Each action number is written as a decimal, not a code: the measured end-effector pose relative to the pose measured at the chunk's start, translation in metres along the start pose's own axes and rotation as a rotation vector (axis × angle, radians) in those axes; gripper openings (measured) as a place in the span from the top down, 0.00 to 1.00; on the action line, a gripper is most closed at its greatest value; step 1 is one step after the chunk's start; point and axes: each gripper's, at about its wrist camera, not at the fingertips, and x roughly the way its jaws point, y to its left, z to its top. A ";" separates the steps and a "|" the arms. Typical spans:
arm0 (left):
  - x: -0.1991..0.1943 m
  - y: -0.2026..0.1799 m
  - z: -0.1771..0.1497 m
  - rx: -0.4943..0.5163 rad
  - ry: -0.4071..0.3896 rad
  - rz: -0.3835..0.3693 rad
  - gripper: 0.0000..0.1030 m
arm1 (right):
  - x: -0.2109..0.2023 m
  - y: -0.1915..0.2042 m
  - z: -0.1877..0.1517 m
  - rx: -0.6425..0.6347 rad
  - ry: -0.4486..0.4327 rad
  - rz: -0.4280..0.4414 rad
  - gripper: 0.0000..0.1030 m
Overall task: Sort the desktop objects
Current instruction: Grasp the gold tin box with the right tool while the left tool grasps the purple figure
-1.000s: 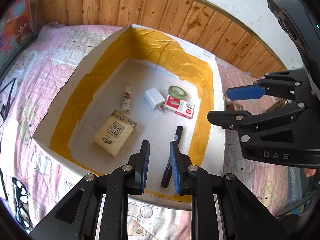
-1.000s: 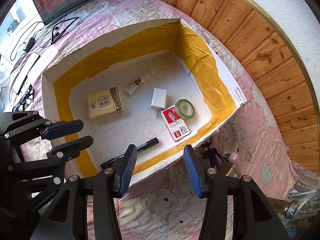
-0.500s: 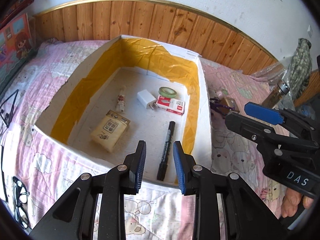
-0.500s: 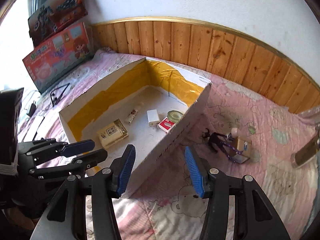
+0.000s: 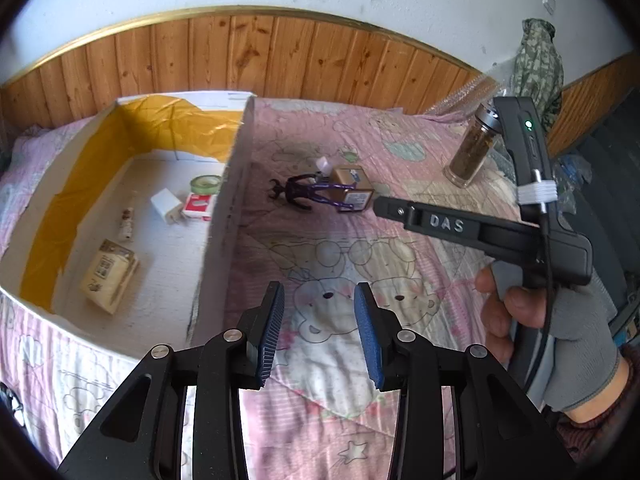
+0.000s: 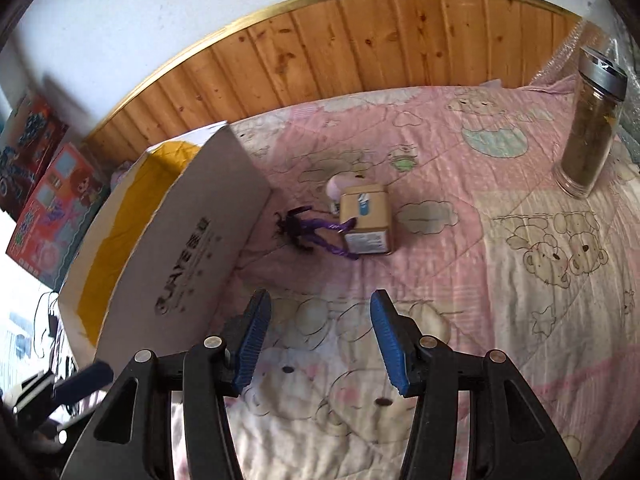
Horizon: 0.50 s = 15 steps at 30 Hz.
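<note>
Both my claws tilt down over the bed — left claw (image 5: 319, 330) just opening, right claw (image 6: 318, 342) spread wide, both empty. Ahead: small carton (image 6: 366, 220), purple figure (image 6: 310, 232); box (image 6: 192, 256) left reads "JIAYE".

A home bedroom: a pink bear-print quilt (image 6: 420, 208) covers the bed, wood wainscoting (image 6: 360, 52) behind it, toy boxes (image 6: 44, 200) beside it.

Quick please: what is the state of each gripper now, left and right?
Left gripper: open, jaws just opening wider, nothing between them.
Right gripper: open, jaws just opening wider, holding nothing.
</note>
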 end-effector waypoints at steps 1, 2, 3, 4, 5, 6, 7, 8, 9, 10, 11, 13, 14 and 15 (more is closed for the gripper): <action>0.008 -0.003 0.004 -0.009 0.013 -0.006 0.63 | 0.007 -0.004 0.007 -0.001 0.006 -0.010 0.45; 0.017 -0.006 0.009 -0.022 0.027 -0.014 0.63 | 0.016 -0.008 0.014 -0.007 0.013 -0.020 0.42; 0.026 -0.008 0.014 -0.041 0.042 -0.016 0.63 | 0.024 -0.011 0.021 -0.013 0.019 -0.035 0.39; 0.035 -0.009 0.019 -0.061 0.054 -0.020 0.63 | 0.033 -0.014 0.027 -0.021 0.022 -0.054 0.39; 0.044 -0.008 0.026 -0.079 0.067 -0.033 0.63 | 0.042 -0.016 0.033 -0.029 0.028 -0.068 0.39; 0.053 -0.009 0.031 -0.097 0.075 -0.035 0.63 | 0.051 -0.019 0.039 -0.037 0.032 -0.075 0.39; 0.062 -0.008 0.036 -0.110 0.084 -0.035 0.62 | 0.060 -0.020 0.045 -0.048 0.038 -0.076 0.39; 0.071 -0.007 0.041 -0.123 0.095 -0.042 0.62 | 0.069 -0.020 0.049 -0.060 0.048 -0.069 0.39; 0.080 -0.005 0.045 -0.139 0.107 -0.046 0.61 | 0.079 -0.020 0.053 -0.071 0.068 -0.053 0.39; 0.089 -0.003 0.048 -0.158 0.118 -0.046 0.61 | 0.089 -0.021 0.056 -0.075 0.091 -0.028 0.39; 0.098 0.000 0.052 -0.177 0.127 -0.049 0.61 | 0.100 -0.023 0.057 -0.076 0.119 -0.002 0.39; 0.114 0.009 0.060 -0.222 0.141 -0.048 0.61 | 0.118 -0.030 0.055 -0.100 0.186 0.004 0.39; 0.121 0.016 0.063 -0.255 0.147 -0.042 0.61 | 0.120 -0.035 0.053 -0.118 0.199 -0.014 0.50; 0.127 0.022 0.065 -0.288 0.152 -0.048 0.61 | 0.117 -0.041 0.051 -0.132 0.196 -0.036 0.51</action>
